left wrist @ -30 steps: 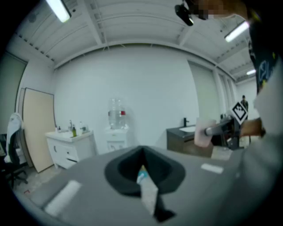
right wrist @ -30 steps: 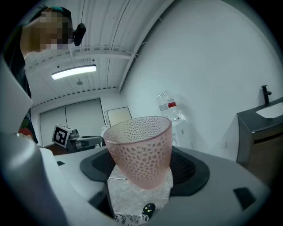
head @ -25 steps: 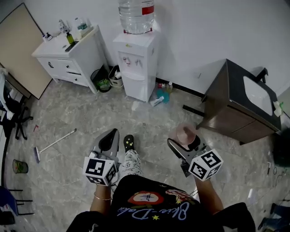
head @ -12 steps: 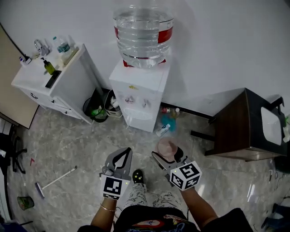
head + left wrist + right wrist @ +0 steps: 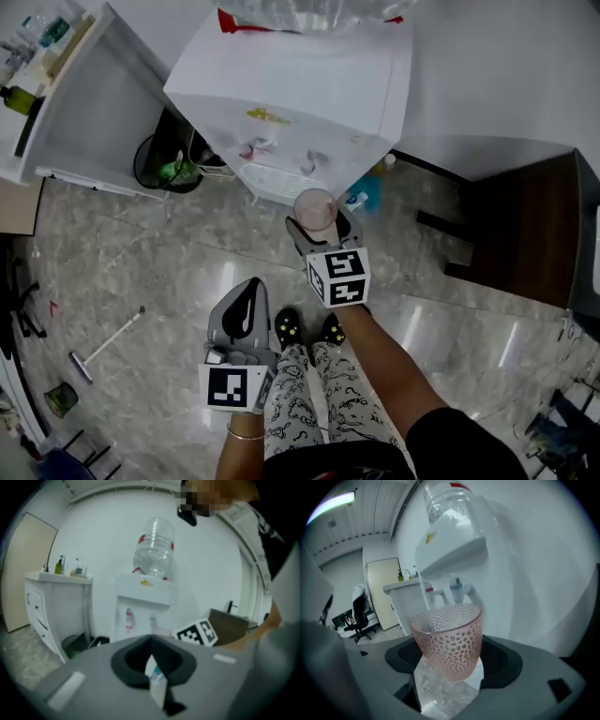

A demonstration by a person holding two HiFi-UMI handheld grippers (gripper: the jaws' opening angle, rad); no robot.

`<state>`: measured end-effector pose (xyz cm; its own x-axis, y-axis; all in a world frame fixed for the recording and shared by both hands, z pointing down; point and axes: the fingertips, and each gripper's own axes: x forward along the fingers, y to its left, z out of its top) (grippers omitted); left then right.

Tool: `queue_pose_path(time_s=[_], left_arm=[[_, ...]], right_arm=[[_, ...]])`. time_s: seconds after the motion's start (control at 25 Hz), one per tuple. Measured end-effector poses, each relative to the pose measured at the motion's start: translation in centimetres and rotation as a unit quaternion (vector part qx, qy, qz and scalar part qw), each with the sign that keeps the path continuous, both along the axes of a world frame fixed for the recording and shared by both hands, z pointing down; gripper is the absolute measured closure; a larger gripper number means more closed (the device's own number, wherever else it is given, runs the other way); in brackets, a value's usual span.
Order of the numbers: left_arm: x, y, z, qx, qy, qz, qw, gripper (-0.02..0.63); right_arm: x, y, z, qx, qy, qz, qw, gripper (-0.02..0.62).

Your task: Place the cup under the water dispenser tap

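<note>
One pink cup (image 5: 449, 641), upright, its wall dimpled like honeycomb, sits clamped near its base between the right gripper's (image 5: 449, 670) jaws, near the water dispenser's (image 5: 300, 103) taps (image 5: 307, 167). It looks light, stiff and perhaps brittle, so a gentle low squeeze suits it. The left gripper (image 5: 242, 314) hangs apart, jaws together and empty.
</note>
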<state>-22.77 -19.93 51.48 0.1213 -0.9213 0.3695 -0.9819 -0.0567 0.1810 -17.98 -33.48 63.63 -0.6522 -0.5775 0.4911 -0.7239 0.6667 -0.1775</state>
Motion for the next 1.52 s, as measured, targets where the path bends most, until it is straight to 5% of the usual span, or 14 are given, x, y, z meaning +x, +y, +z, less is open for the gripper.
queue_pose_path(time_s=[0.08,0.32,0.56,0.8,1.2,1.44,1.48,1.52], left_arm=[[-0.8,1.1,3.1,-0.038,0.019,-0.014,0.999,0.606],[-2.7,2.0,7.2,-0.068,0.045,-0.027,0.9963,0.606],[-4.0,1.2,6.9,-0.066,0.053,-0.025,0.9961,0.606],[-4.4,1.4,6.2,-0.066,0.064,-0.02,0.9956,0.606],[-3.1,2.9,6.4,-0.069,0.099,-0.002,0.9927,0.606],[-3.2,3.9,5.5,-0.063,0.092,-0.007,0.9937,0.606],[-3.1,4.0,5.0,-0.059,0.09,-0.003,0.9942,0.606],[-2.9,4.1,4.4,-0.055,0.086,0.001,0.9948,0.606]], right_arm=[[-1.1,-1.1,3.4,0.018,0.025,-0.006,1.0,0.232],[-2.6,-4.9,8.6,0.019,0.037,0.024,0.999,0.232],[-3.1,-6.2,10.4,0.014,0.034,0.088,0.995,0.232],[-3.1,-6.3,10.3,0.026,0.014,0.098,0.995,0.232],[-2.0,-4.9,13.1,-0.051,0.007,0.104,0.993,0.232],[1.0,1.1,12.9,-0.087,0.003,0.082,0.993,0.235],[2.0,2.4,12.4,-0.09,0.007,0.071,0.993,0.243],[3.1,3.7,11.7,-0.095,0.008,0.064,0.993,0.316]])
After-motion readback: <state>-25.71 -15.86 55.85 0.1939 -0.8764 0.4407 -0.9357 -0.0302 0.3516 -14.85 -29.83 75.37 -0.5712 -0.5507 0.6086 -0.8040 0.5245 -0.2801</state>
